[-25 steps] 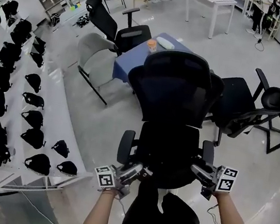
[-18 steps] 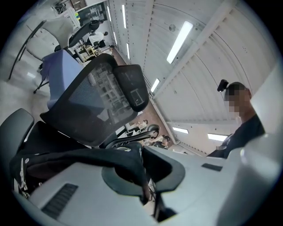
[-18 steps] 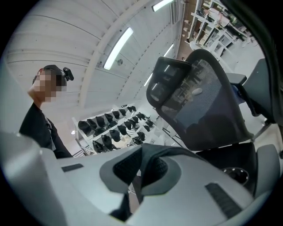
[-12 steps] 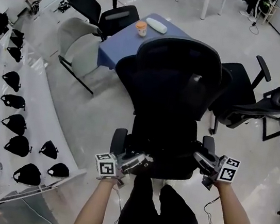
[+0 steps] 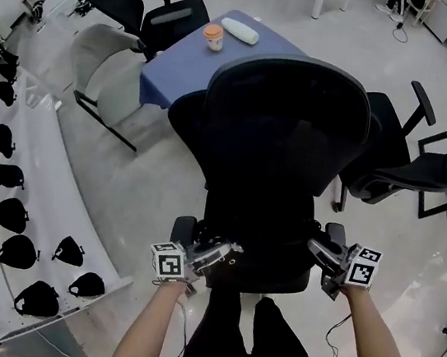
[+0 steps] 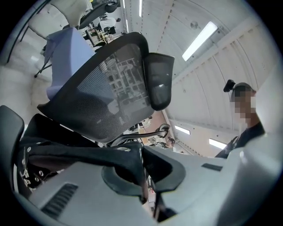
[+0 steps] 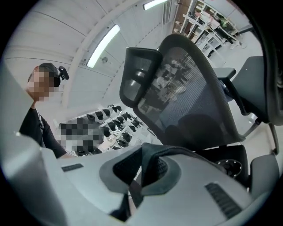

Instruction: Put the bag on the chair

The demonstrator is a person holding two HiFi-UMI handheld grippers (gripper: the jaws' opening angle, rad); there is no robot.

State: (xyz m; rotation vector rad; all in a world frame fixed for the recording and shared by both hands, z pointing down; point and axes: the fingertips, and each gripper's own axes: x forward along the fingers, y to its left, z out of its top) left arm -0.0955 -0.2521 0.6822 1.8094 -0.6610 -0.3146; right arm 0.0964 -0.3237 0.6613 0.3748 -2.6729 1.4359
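Black bag (image 6: 84, 152), seemingly lengthwise left-right over chair (image 5: 286, 125); left gripper (image 5: 233, 251) and right gripper (image 5: 313, 247) jaws clamped on it.

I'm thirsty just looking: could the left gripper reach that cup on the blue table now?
Probably not: the left gripper is shut on the bag strap, and the chair back stands between it and the cup.

The chair (image 5: 284, 133) stands in the middle, its backrest on the far side, with the table (image 5: 168, 74) just behind. A cup (image 5: 214, 36) sits near the table's far corner. Another office chair (image 5: 425, 166) stands to the right, and pouches (image 5: 17, 251) (in rows on a counter (image 5: 47, 189)) lie to the left.
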